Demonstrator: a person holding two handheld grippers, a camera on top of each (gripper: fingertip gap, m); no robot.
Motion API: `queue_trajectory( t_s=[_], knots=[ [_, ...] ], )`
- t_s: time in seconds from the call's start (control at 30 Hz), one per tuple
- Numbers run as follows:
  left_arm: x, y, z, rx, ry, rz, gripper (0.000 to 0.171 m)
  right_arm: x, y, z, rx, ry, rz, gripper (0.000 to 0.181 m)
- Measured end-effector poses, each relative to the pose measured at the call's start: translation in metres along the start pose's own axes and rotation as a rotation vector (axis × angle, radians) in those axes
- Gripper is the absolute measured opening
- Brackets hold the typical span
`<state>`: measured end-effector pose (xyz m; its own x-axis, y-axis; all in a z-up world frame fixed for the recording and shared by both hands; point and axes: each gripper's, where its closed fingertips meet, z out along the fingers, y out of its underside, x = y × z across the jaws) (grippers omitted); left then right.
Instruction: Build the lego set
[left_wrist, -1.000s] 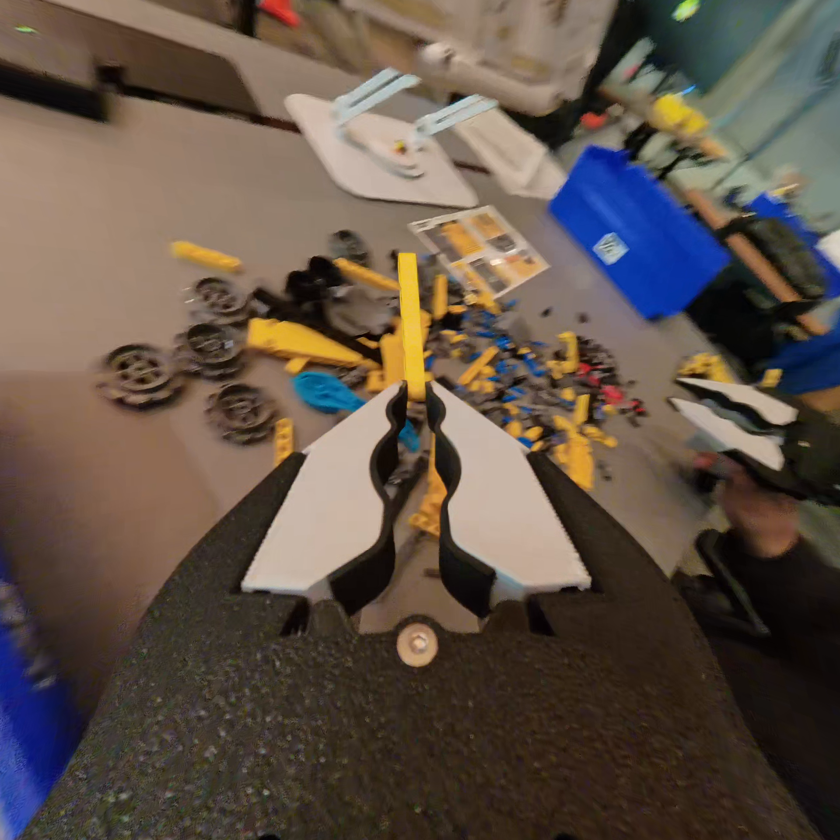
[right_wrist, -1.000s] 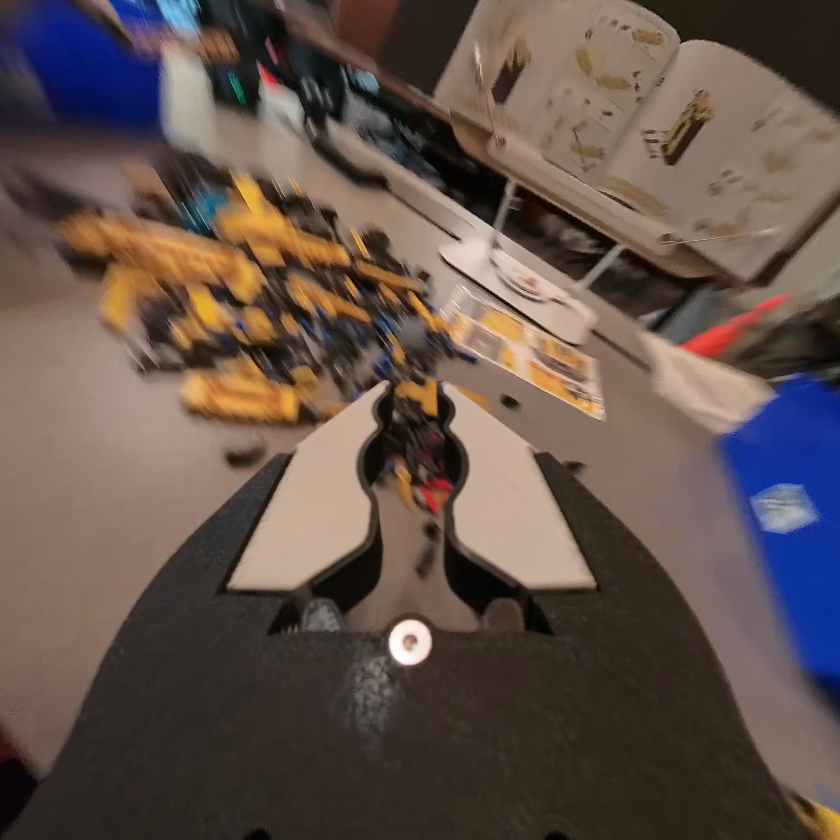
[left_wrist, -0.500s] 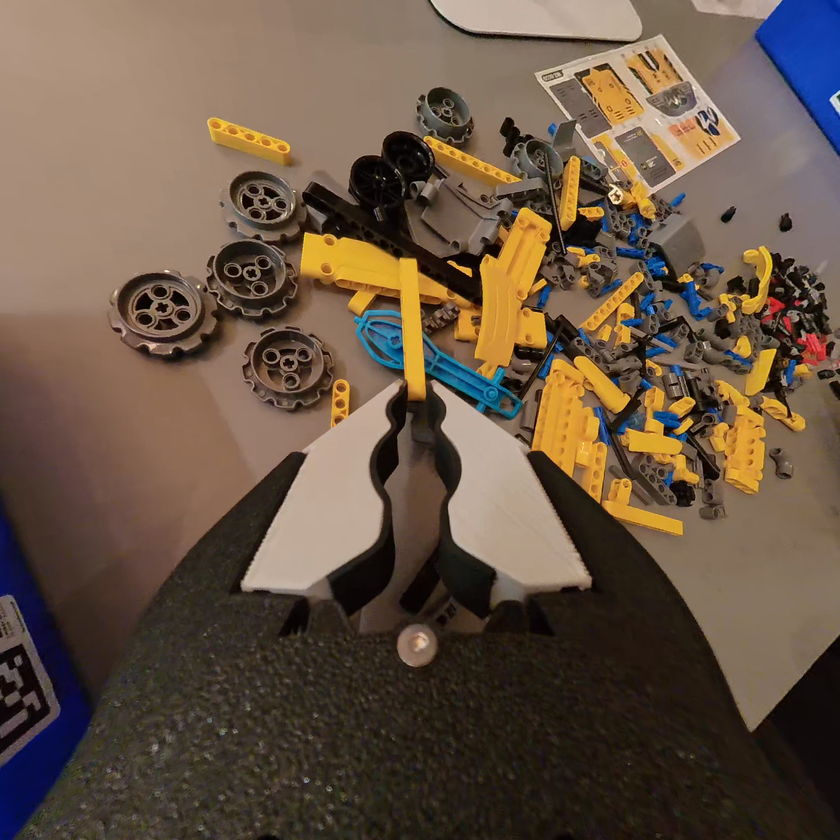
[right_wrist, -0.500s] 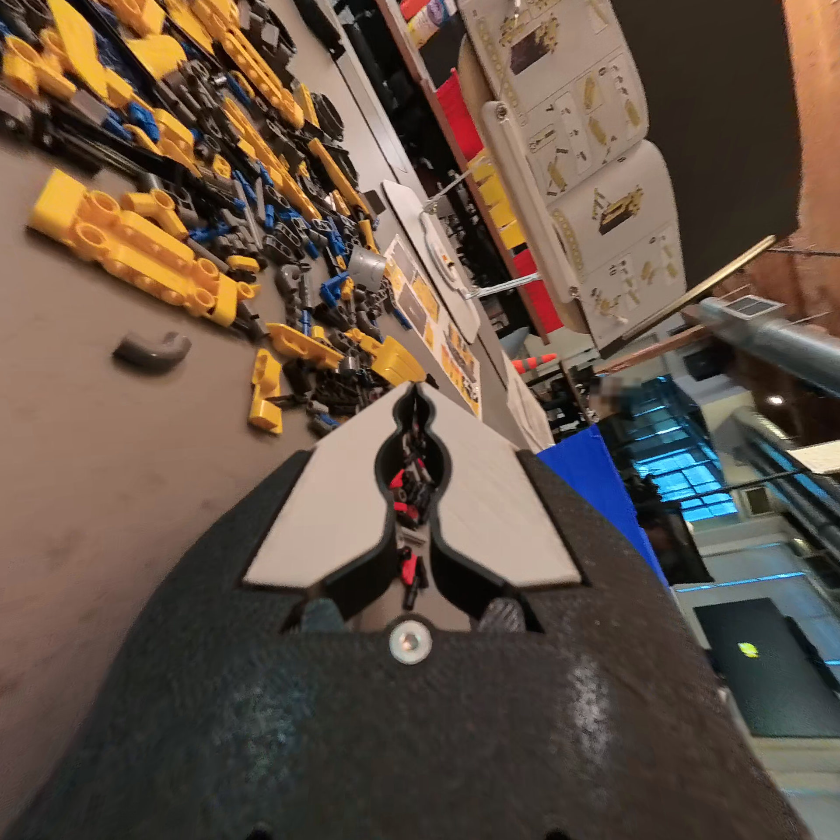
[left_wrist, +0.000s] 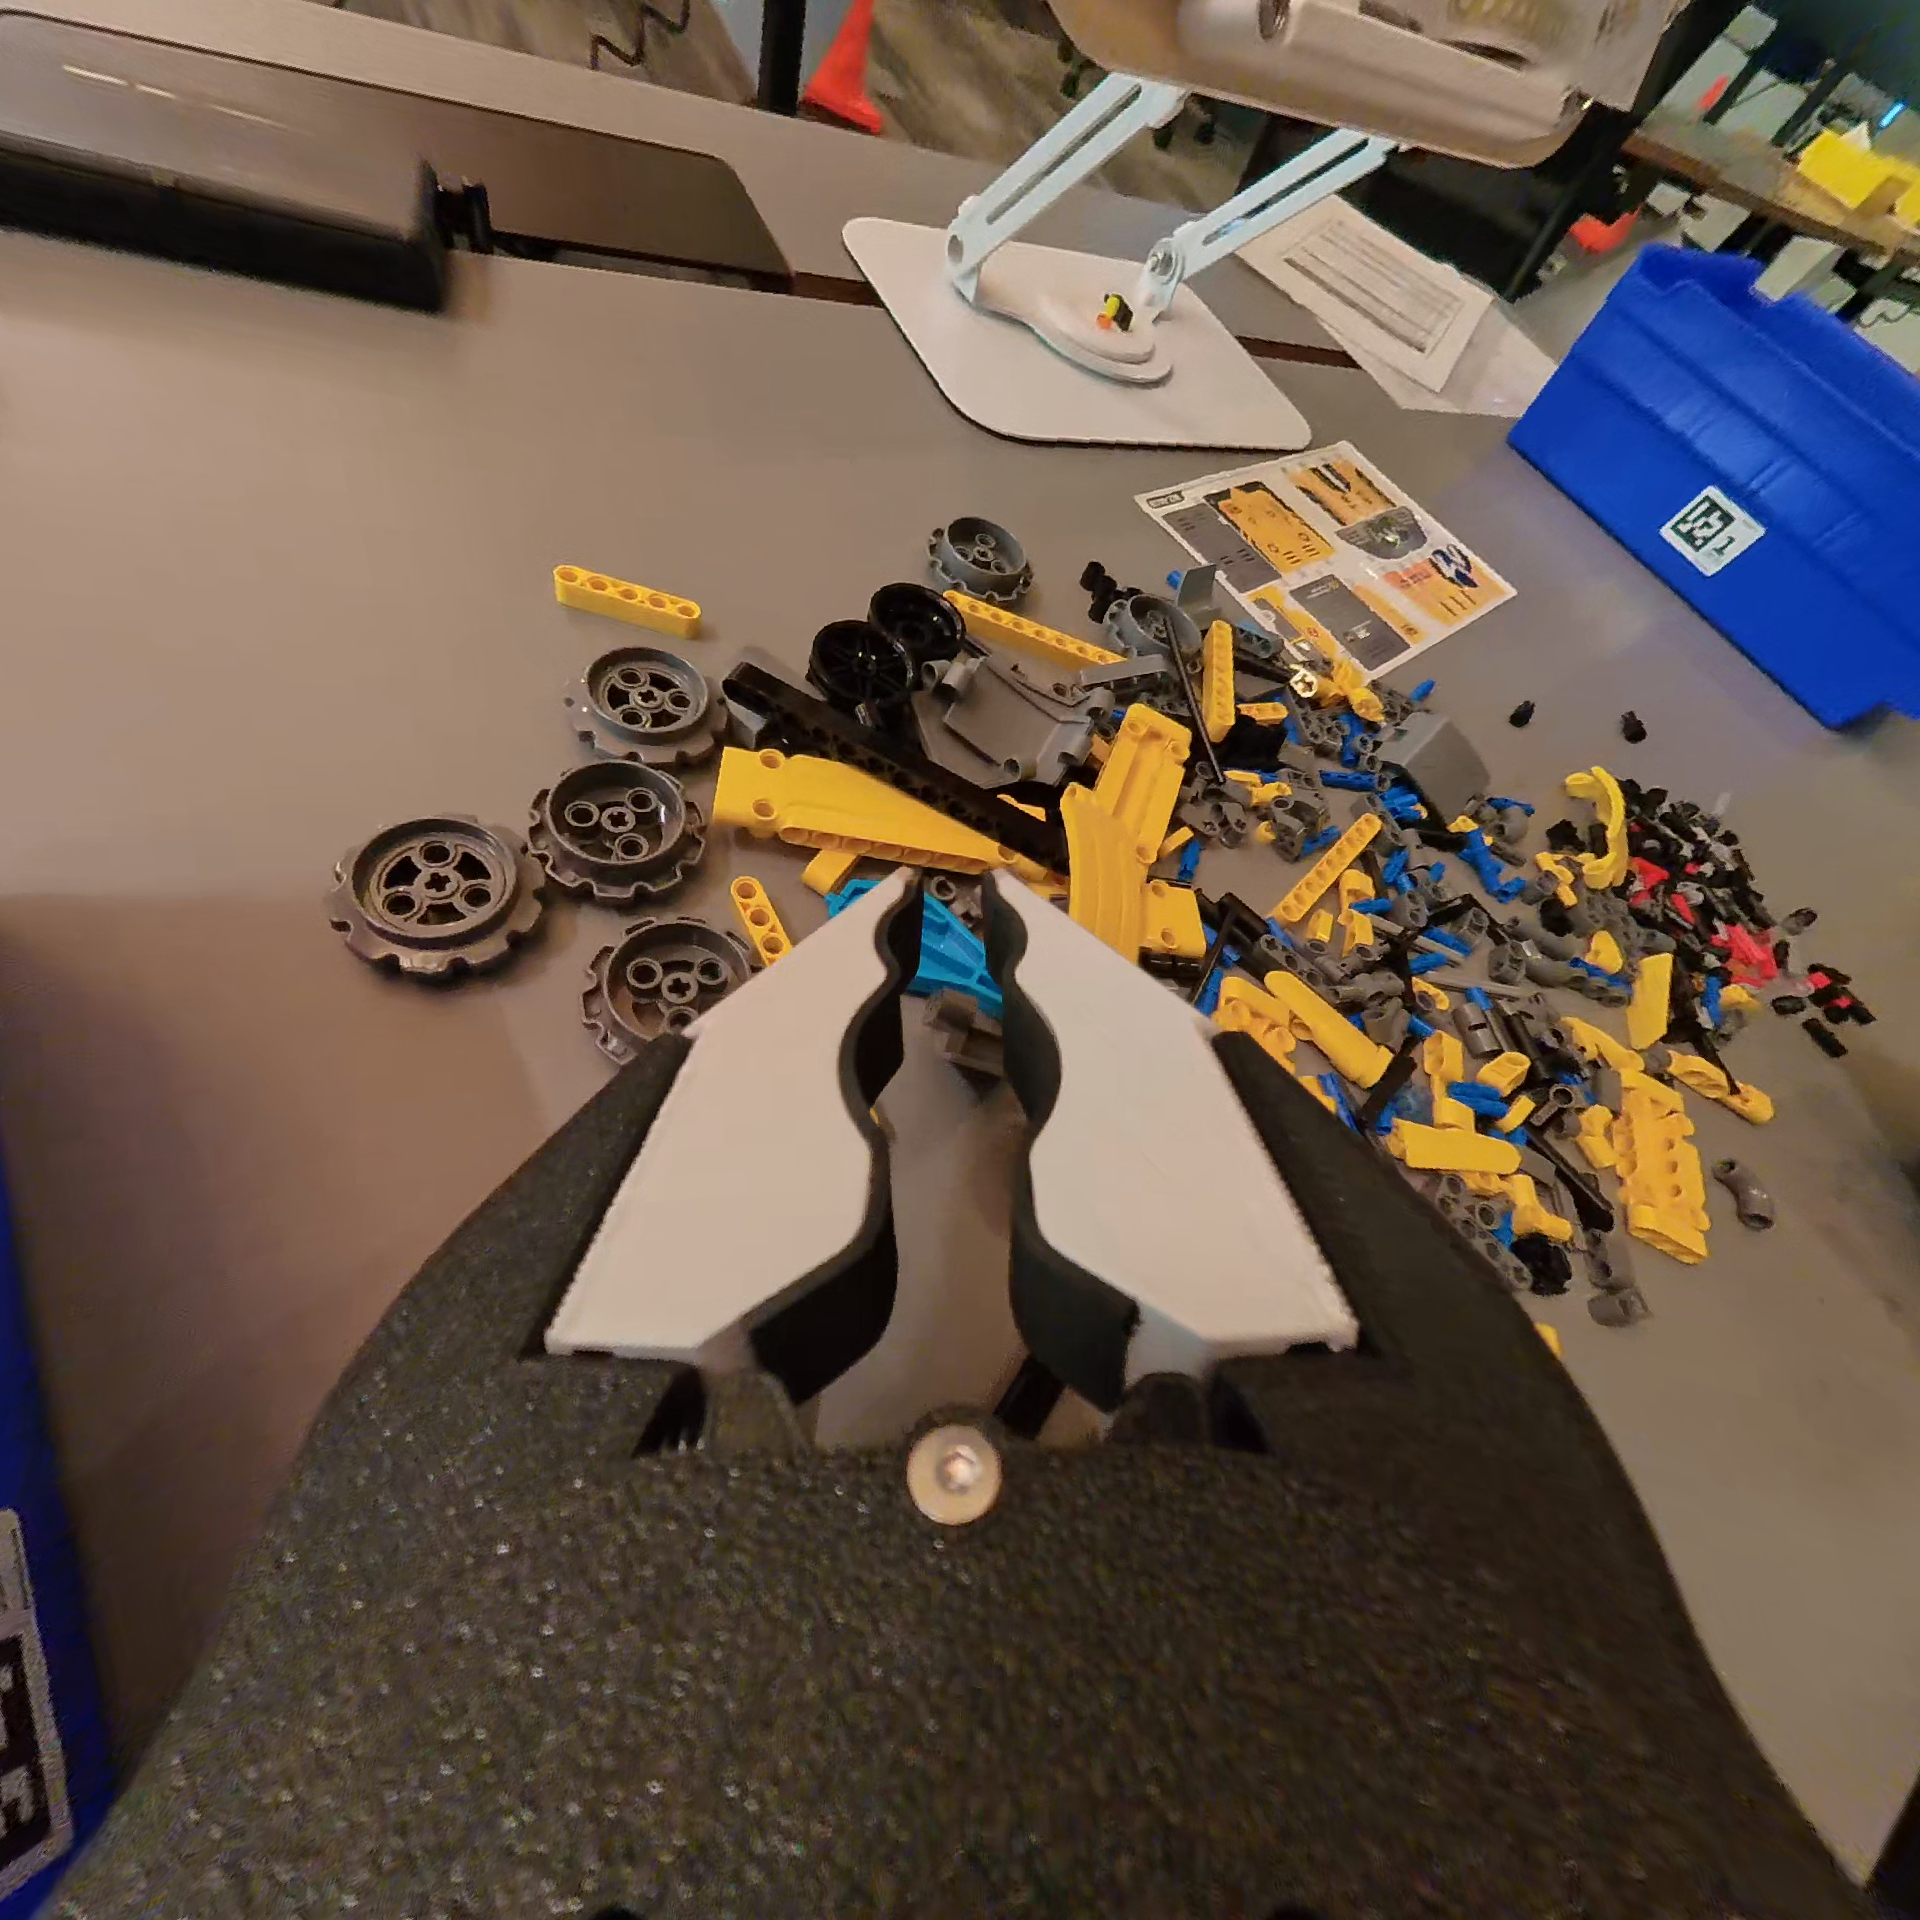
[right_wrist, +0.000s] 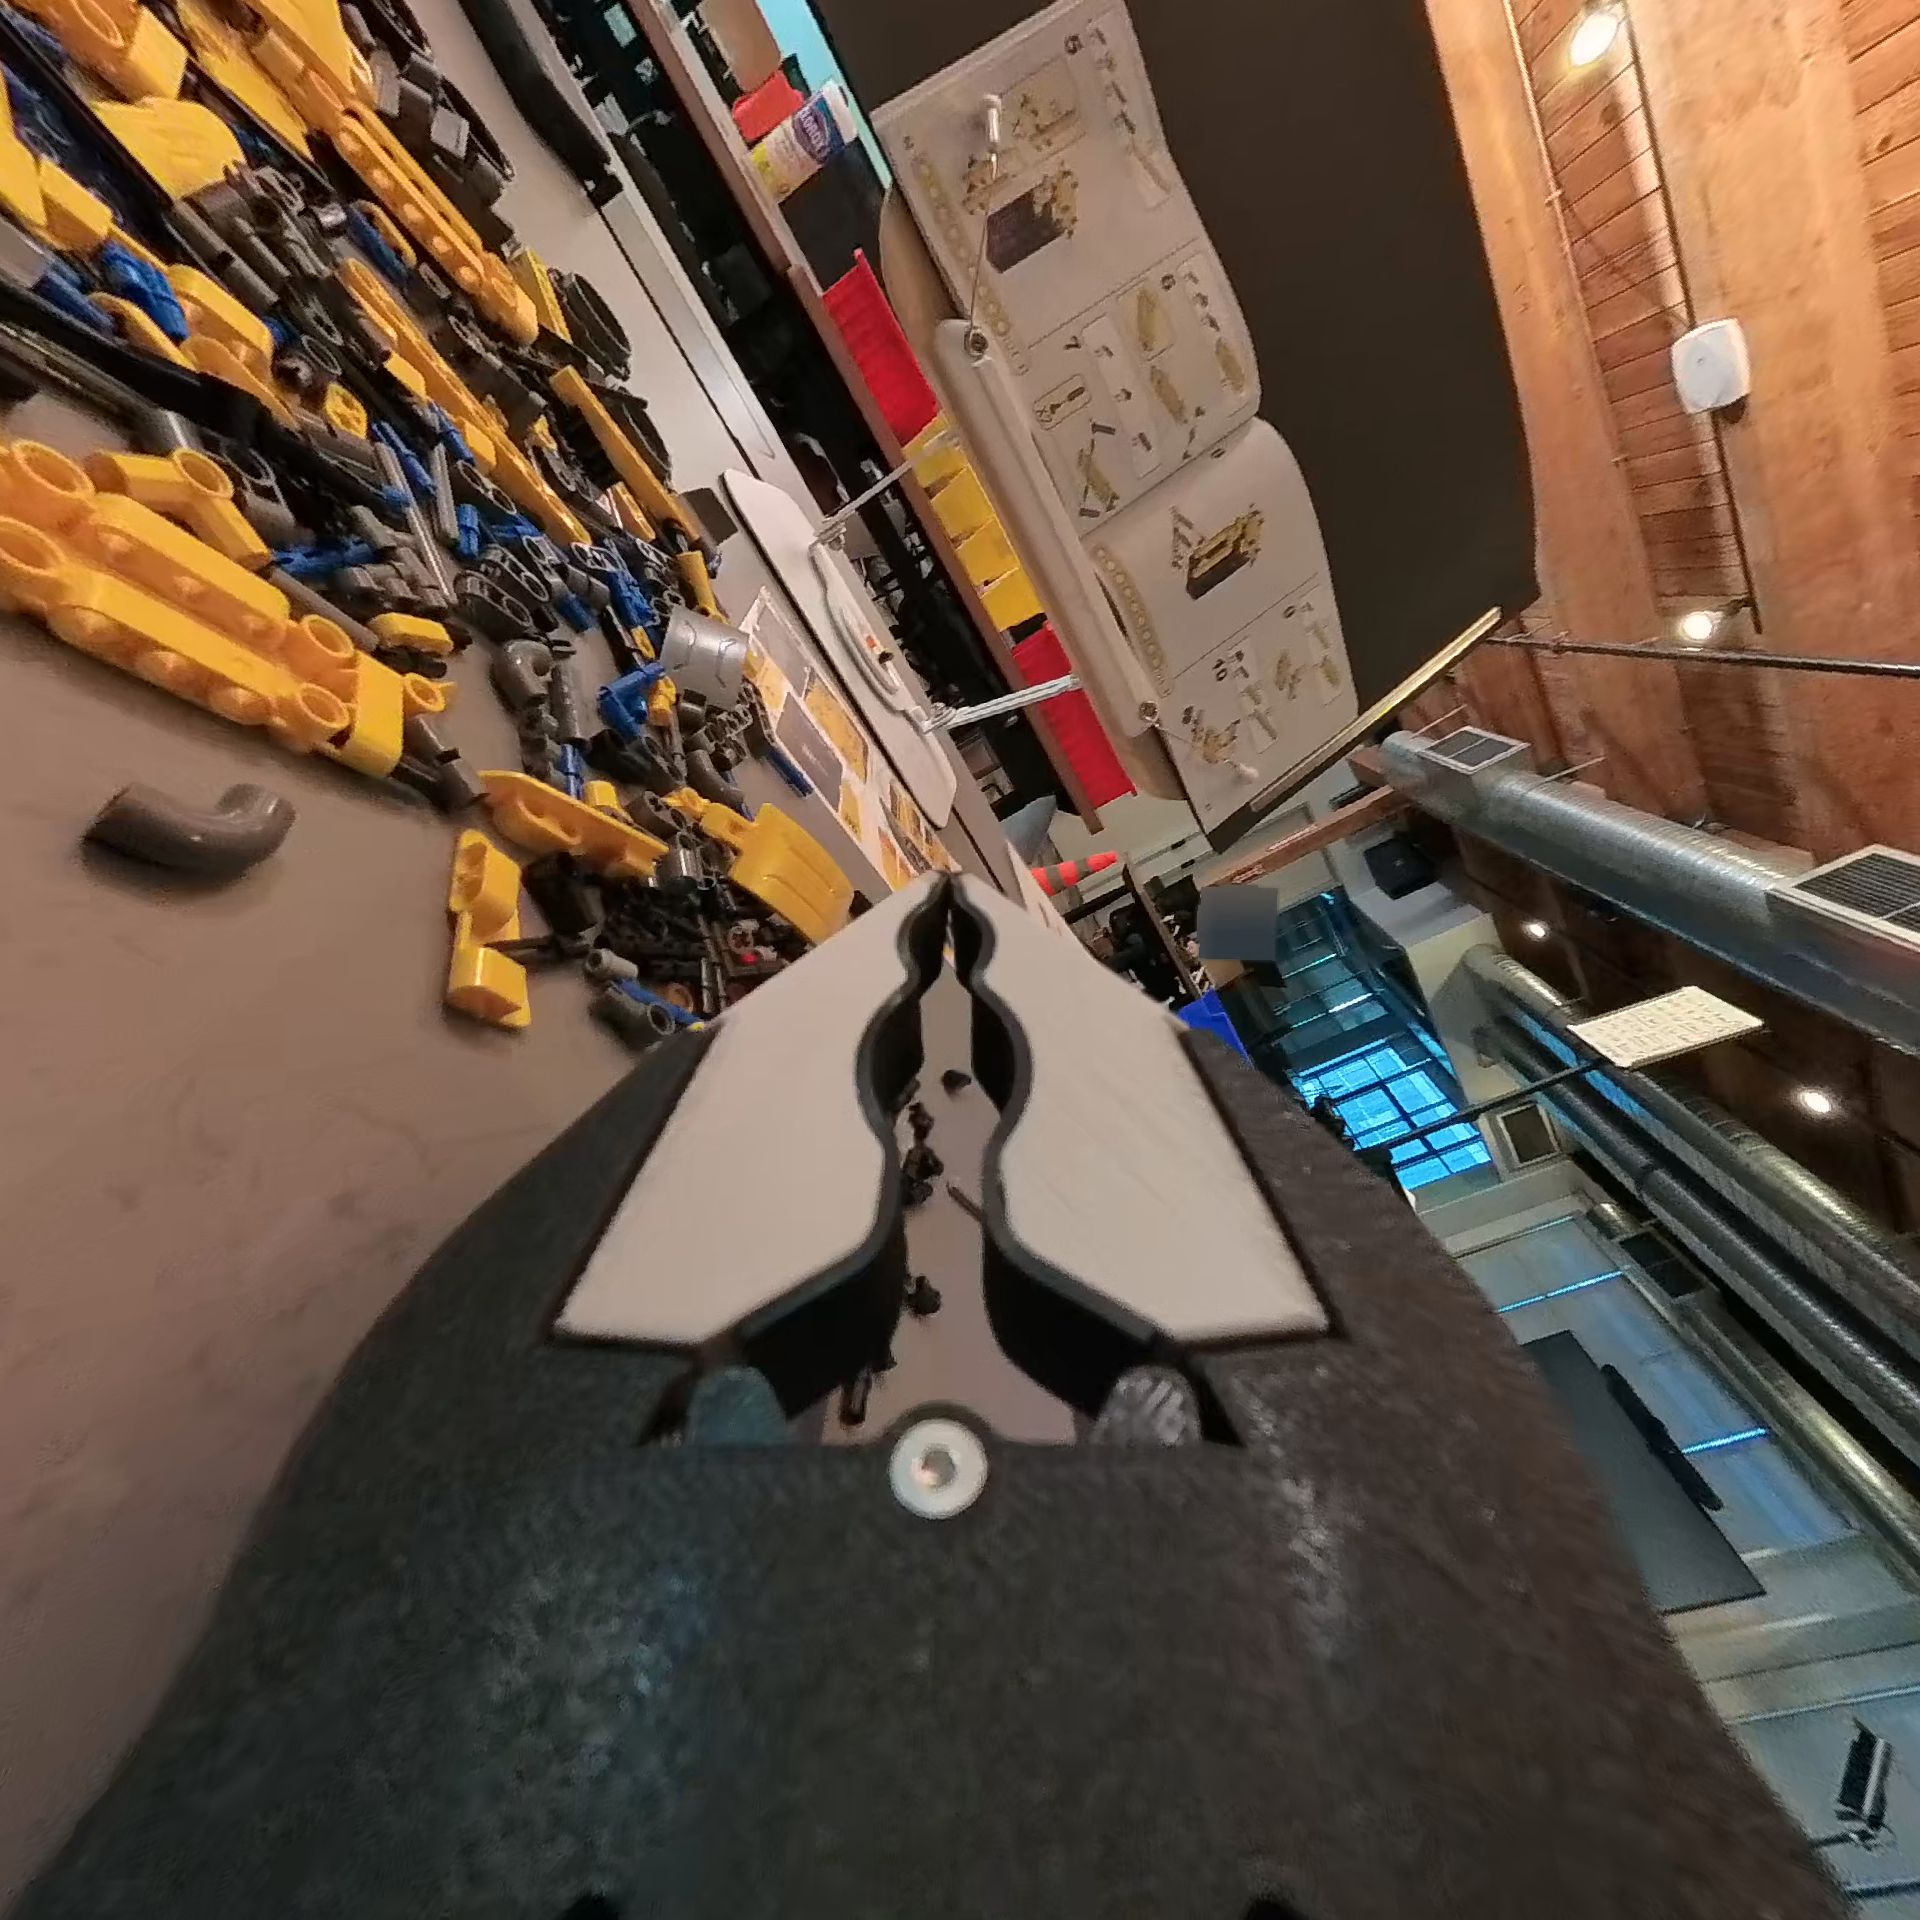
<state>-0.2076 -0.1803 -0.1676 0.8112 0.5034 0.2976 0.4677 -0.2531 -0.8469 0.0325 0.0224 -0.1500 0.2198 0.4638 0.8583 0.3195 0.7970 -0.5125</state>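
My left gripper (left_wrist: 951, 883) hovers low over the near edge of a pile of yellow, black, grey and blue building-toy parts (left_wrist: 1351, 935) on a grey table (left_wrist: 312, 520). Its jaws stand a little apart and hold nothing. A turquoise part (left_wrist: 951, 951) lies just under the tips, and a large yellow panel (left_wrist: 831, 805) lies just beyond. My right gripper (right_wrist: 951, 894) is shut and empty. It is rolled sideways, low at the table's right edge, beside small black and yellow parts (right_wrist: 665, 935).
Several grey toothed wheels (left_wrist: 436, 894) lie left of the pile, with a short yellow beam (left_wrist: 627, 595) behind. A sticker sheet (left_wrist: 1325, 551), a blue bin (left_wrist: 1745, 436) and a white stand base (left_wrist: 1081, 353) holding an open instruction booklet (right_wrist: 1174, 416) are behind. A grey elbow part (right_wrist: 192, 826) lies apart. The grippers' ends are close to 30 cm from one another.
My left gripper held a long yellow beam in both earlier frames; now its jaws have parted and the beam is gone from them. My right gripper has closed fully and rolled sideways.
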Motion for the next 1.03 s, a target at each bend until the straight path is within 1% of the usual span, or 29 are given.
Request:
queue_trajectory(
  t_s=[0.1,0.17,0.23,0.3,0.37,0.53,0.6,0.7,0.77,0.9,1.03],
  knots=[
    [-0.002,-0.002,0.000,0.017,-0.019,0.012,0.010,0.002,0.001,0.000,0.001,0.003,0.020,0.000],
    [-0.004,-0.006,-0.004,0.038,-0.038,0.026,0.010,0.012,0.001,-0.002,0.020,0.014,0.102,0.000],
    [-0.007,-0.014,-0.011,0.077,-0.077,0.049,0.010,0.033,0.003,-0.007,0.059,0.046,0.268,0.000],
    [-0.014,-0.022,-0.018,0.122,-0.145,0.081,0.010,0.055,0.010,-0.011,0.090,0.078,0.457,0.000],
    [-0.021,-0.029,-0.026,0.165,-0.211,0.115,0.010,0.069,0.016,-0.015,0.130,0.077,0.612,0.000],
    [-0.036,-0.041,-0.042,0.253,-0.332,0.115,0.010,0.073,0.006,-0.021,0.284,-0.077,0.851,0.000],
    [-0.041,-0.039,-0.042,0.239,-0.356,0.108,0.010,0.077,0.007,-0.023,0.309,-0.080,0.900,0.000],
    [-0.043,-0.029,-0.034,0.179,-0.351,0.095,0.010,0.078,0.006,-0.023,0.313,-0.082,0.906,0.000],
    [-0.041,-0.024,-0.028,0.149,-0.330,0.088,0.011,0.072,0.004,-0.022,0.299,-0.112,0.901,0.000],
    [-0.032,-0.023,-0.025,0.149,-0.263,0.096,0.011,0.067,0.004,-0.020,0.273,-0.142,0.903,0.000],
    [-0.029,-0.015,-0.017,0.113,-0.211,0.088,0.011,0.067,0.009,-0.018,0.251,-0.170,0.963,0.000]
  ],
)
